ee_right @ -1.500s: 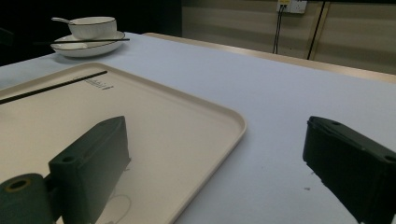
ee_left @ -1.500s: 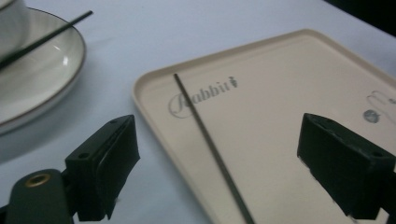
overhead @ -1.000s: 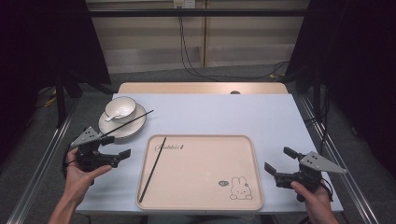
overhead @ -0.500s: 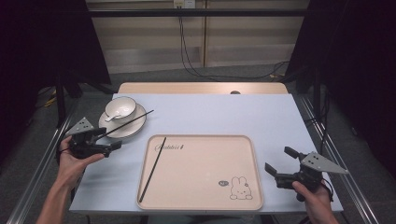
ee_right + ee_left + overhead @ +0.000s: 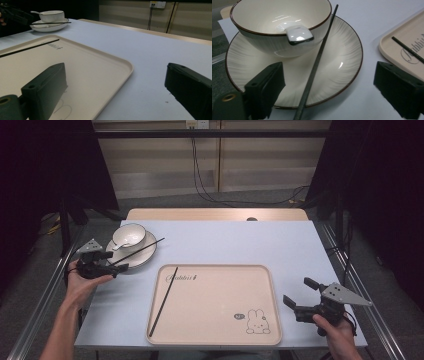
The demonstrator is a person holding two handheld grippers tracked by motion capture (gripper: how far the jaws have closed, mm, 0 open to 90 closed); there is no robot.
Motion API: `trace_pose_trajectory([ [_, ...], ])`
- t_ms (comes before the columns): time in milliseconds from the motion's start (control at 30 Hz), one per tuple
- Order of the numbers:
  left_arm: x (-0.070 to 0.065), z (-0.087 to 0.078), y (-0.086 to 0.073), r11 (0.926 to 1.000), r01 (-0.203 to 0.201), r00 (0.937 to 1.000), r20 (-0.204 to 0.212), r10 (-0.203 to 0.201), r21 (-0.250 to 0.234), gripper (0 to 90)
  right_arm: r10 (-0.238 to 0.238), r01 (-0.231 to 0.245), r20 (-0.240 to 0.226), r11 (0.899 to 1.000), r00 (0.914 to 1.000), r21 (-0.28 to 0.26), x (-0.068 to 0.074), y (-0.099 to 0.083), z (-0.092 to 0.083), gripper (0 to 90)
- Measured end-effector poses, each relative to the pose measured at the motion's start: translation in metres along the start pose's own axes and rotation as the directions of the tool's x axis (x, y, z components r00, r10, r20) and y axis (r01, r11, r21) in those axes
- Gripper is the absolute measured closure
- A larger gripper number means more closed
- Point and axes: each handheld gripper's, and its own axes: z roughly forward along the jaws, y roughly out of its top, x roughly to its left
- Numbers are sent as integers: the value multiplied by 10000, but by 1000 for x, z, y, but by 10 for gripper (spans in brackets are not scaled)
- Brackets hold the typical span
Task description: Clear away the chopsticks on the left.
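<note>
Clearly the chopstick (image 5: 317,62) lay across the plate (image 5: 342,50), leaning on the bowl (image 5: 262,40): thin, stiff, light, likely slippery, so I judged its near end best. My left claw (image 5: 329,92) straddled it wide open, just narrowing, gripping nothing. A pale blue surface (image 5: 240,240) stood in a dim room.

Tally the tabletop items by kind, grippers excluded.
Chopstick: 2, one across the plate, one on the tray
Bowl: 1
Spoon: 1, in the bowl
Plate: 1
Tray: 1
Total: 6
</note>
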Motion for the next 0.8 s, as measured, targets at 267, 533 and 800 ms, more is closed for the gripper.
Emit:
trace_pose_trajectory([
  [267,9,10,5,9977,-483,9987,156,476,473,282,5,-5,32,10000,10000,1,0,0,0,38],
  [533,10,16,8,9950,-627,9980,70,623,774,477,67,-67,49,10000,10000,20,0,0,0,38],
  [800,12,24,11,9938,-543,9983,278,518,967,622,70,-70,93,10000,9999,35,-1,-1,0,37],
])
